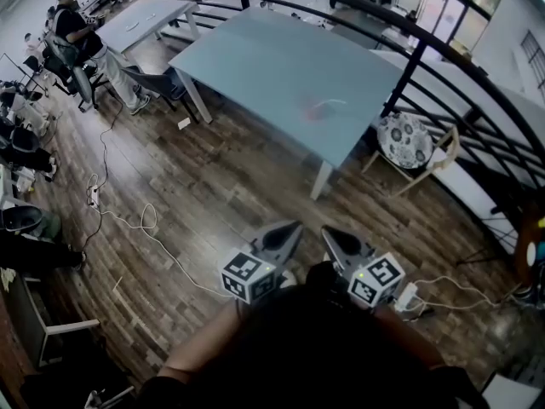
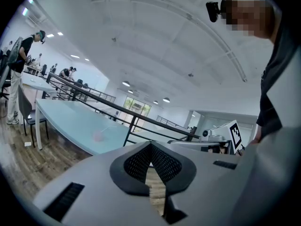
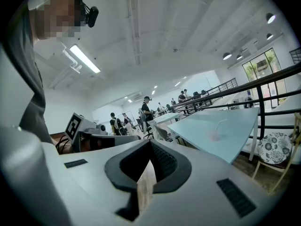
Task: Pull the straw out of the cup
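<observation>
A small pinkish cup (image 1: 316, 112) with a white straw (image 1: 332, 102) stands on the pale blue table (image 1: 281, 58), far ahead of me. The same cup appears small in the left gripper view (image 2: 98, 136) and in the right gripper view (image 3: 214, 136), with the straw (image 3: 219, 124) leaning out of it. Both grippers are held close to my body, well short of the table. My left gripper (image 1: 295, 226) and right gripper (image 1: 326, 232) point forward side by side. Each has its jaw tips together with nothing between them (image 2: 151, 145) (image 3: 149, 142).
A black metal railing (image 1: 443, 41) curves behind the table. A chair with a patterned cushion (image 1: 407, 141) stands at the table's right end, a dark chair (image 1: 157, 82) at its left. Cables (image 1: 128, 224) lie on the wooden floor. Seated people (image 1: 77, 28) and another table (image 1: 145, 20) are at far left.
</observation>
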A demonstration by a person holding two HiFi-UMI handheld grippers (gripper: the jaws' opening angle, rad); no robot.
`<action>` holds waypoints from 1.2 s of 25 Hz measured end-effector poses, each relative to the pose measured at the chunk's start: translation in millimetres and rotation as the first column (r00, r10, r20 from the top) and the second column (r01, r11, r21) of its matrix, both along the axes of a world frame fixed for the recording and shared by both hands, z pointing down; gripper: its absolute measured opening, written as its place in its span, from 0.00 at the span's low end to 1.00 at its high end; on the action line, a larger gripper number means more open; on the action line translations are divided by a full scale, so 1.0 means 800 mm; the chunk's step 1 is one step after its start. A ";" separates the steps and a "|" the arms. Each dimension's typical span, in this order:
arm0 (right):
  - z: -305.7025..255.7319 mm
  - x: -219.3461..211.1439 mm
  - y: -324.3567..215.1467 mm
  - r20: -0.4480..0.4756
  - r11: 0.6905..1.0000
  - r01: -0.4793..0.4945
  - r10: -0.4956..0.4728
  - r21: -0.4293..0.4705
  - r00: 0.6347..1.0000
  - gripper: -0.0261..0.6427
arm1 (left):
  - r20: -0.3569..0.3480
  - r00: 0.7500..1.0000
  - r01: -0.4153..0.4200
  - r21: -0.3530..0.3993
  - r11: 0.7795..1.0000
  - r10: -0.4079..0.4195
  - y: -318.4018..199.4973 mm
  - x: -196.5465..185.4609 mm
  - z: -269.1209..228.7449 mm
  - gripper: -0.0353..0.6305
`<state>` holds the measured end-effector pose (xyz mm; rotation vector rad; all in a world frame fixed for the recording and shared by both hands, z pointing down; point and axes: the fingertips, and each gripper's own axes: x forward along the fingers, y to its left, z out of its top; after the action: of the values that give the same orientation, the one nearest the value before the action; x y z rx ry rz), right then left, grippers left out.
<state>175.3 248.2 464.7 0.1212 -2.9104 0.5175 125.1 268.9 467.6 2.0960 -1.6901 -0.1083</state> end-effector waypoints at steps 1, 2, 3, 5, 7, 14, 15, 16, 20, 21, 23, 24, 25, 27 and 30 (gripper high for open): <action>0.000 0.000 -0.003 0.001 1.000 0.001 -0.001 -0.001 1.000 0.06 | 0.000 1.000 0.000 0.000 1.000 0.000 -0.003 0.000 0.000 0.07; 0.001 0.000 -0.007 0.001 1.000 0.001 -0.001 -0.003 1.000 0.06 | 0.000 1.000 0.000 0.000 1.000 0.000 -0.007 -0.001 0.000 0.07; 0.001 0.000 -0.010 -0.003 1.000 0.001 -0.001 -0.007 1.000 0.06 | 0.001 1.000 -0.001 0.000 1.000 0.001 -0.011 -0.001 0.000 0.07; 0.000 -0.001 -0.020 -0.007 1.000 -0.001 0.001 -0.010 1.000 0.06 | 0.010 1.000 -0.006 -0.001 1.000 0.006 -0.022 -0.001 -0.001 0.07; 0.000 -0.003 -0.034 -0.007 1.000 -0.002 0.002 -0.015 1.000 0.06 | 0.019 1.000 -0.013 -0.004 1.000 0.013 -0.036 0.000 0.000 0.07; 0.011 0.002 -0.106 -0.014 0.999 0.000 -0.001 -0.054 1.000 0.06 | 0.016 1.000 -0.011 -0.025 1.000 0.011 -0.105 0.006 0.005 0.07; 0.011 0.002 -0.117 -0.014 0.998 0.003 -0.003 -0.058 1.000 0.06 | 0.016 1.000 -0.010 -0.026 1.000 0.010 -0.116 0.007 0.005 0.07; 0.011 0.001 -0.128 -0.014 0.998 0.006 -0.007 -0.060 1.000 0.06 | 0.015 1.000 -0.009 -0.026 1.000 0.009 -0.128 0.007 0.006 0.07; 0.007 0.002 -0.179 -0.008 0.998 0.016 -0.017 -0.056 1.000 0.06 | 0.019 1.000 -0.006 -0.021 1.000 0.007 -0.180 0.009 0.004 0.07; 0.006 0.004 -0.193 -0.005 0.998 0.018 -0.018 -0.056 1.000 0.06 | 0.021 1.000 -0.006 -0.019 1.000 0.007 -0.194 0.012 0.002 0.07; 0.003 0.009 -0.220 0.000 0.998 0.021 -0.021 -0.054 1.000 0.06 | 0.025 1.000 -0.008 -0.017 1.000 0.009 -0.221 0.019 -0.001 0.07; 0.001 0.011 -0.231 0.002 0.998 0.023 -0.023 -0.052 1.000 0.06 | 0.026 1.000 -0.009 -0.016 1.000 0.009 -0.233 0.021 -0.002 0.07; -0.001 0.013 -0.242 0.004 0.998 0.026 -0.025 -0.052 1.000 0.06 | 0.026 1.000 -0.008 -0.016 1.000 0.009 -0.244 0.023 -0.003 0.07; -0.001 0.016 -0.259 0.006 0.998 0.032 -0.032 -0.054 0.999 0.06 | 0.025 1.000 -0.006 -0.015 1.000 0.006 -0.264 0.026 -0.005 0.07; 0.003 0.023 -0.283 0.006 0.997 0.044 -0.044 -0.061 0.999 0.06 | 0.028 1.000 -0.002 -0.018 1.000 0.002 -0.289 0.034 -0.002 0.07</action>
<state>193.8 21.7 467.3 0.0473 -2.8905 0.6000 152.2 37.7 466.0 2.0954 -1.6992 -0.0631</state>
